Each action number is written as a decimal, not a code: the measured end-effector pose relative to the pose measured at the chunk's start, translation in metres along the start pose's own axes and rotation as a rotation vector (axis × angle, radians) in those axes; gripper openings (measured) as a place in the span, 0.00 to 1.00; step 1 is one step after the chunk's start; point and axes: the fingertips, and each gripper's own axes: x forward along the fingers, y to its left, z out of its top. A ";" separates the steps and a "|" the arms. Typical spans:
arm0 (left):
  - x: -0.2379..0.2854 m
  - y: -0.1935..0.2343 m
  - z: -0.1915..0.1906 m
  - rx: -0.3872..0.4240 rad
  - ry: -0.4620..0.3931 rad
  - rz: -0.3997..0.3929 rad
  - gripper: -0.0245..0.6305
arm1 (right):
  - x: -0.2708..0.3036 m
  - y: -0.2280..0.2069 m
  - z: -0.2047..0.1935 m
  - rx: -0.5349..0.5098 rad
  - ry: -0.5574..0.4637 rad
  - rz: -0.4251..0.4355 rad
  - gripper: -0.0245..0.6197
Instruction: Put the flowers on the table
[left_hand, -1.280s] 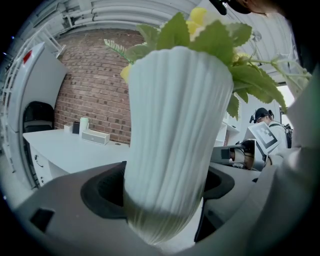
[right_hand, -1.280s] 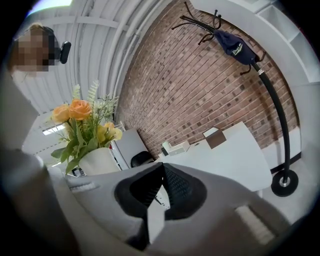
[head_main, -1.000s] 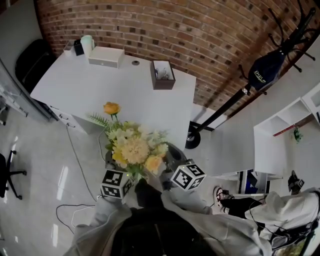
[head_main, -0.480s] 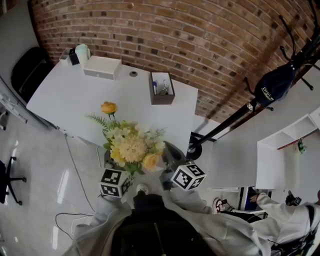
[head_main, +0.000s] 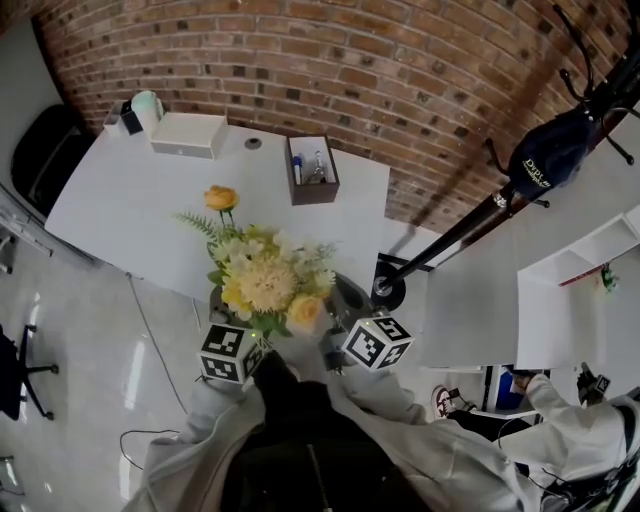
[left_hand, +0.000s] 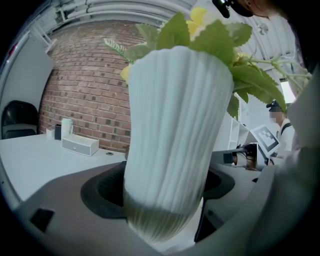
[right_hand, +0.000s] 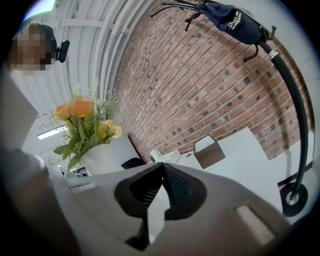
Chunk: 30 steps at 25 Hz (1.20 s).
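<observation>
A bunch of yellow, cream and orange flowers (head_main: 265, 282) stands in a white ribbed vase (left_hand: 175, 135). My left gripper (left_hand: 165, 187) is shut on the vase's lower part and holds it upright in the air, in front of the white table (head_main: 150, 195). In the head view the left marker cube (head_main: 230, 352) sits just under the blooms. My right gripper (right_hand: 162, 166) is shut with nothing between its jaws; its cube (head_main: 377, 342) is to the right of the bouquet. From the right gripper view the vase (right_hand: 100, 157) and flowers (right_hand: 82, 120) show at left.
On the table stand a brown open box (head_main: 312, 170), a white flat box (head_main: 188, 135) and a pale cup (head_main: 147, 105) along the brick wall. A black coat stand (head_main: 470, 222) with a bag rises at right, white shelves (head_main: 570, 300) beyond. A black chair (head_main: 40, 150) is left.
The table and its boxes have drifted left in the head view. The flowers stay held in the left gripper, and both cubes keep their places.
</observation>
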 end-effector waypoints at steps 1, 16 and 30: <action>0.003 -0.002 0.002 0.003 0.004 -0.011 0.68 | 0.000 -0.001 0.002 0.003 -0.002 -0.005 0.04; 0.133 -0.010 0.044 0.136 0.026 -0.285 0.68 | 0.020 -0.064 0.053 -0.018 -0.086 -0.189 0.04; 0.241 -0.003 0.001 0.213 0.061 -0.545 0.68 | 0.033 -0.127 0.040 0.025 -0.148 -0.482 0.04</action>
